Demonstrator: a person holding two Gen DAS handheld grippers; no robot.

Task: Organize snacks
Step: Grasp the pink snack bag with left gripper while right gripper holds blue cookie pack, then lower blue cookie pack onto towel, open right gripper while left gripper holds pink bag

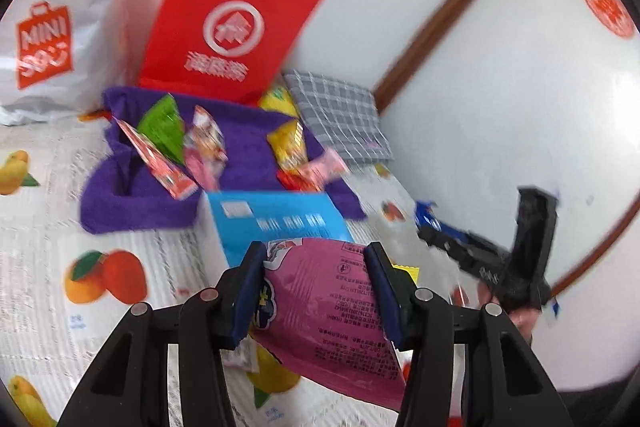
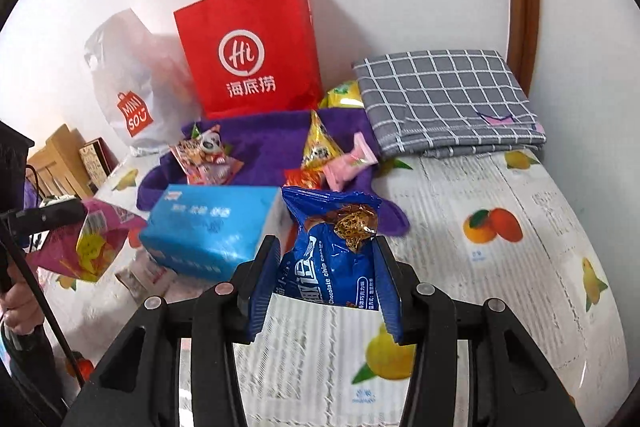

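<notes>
Above the fruit-print bed | left tongs: pinched on pink snack packet | right tongs: pinched on blue cookie packet, part-spread

Glossy cookie packet — fuzzy purple towel

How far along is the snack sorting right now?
Done: several small packets lie on the purple towel. In hand: the left tongs grip a pink bag, the right tongs a blue cookie bag. Left: placing both, plus one small packet beside the blue box.
</notes>
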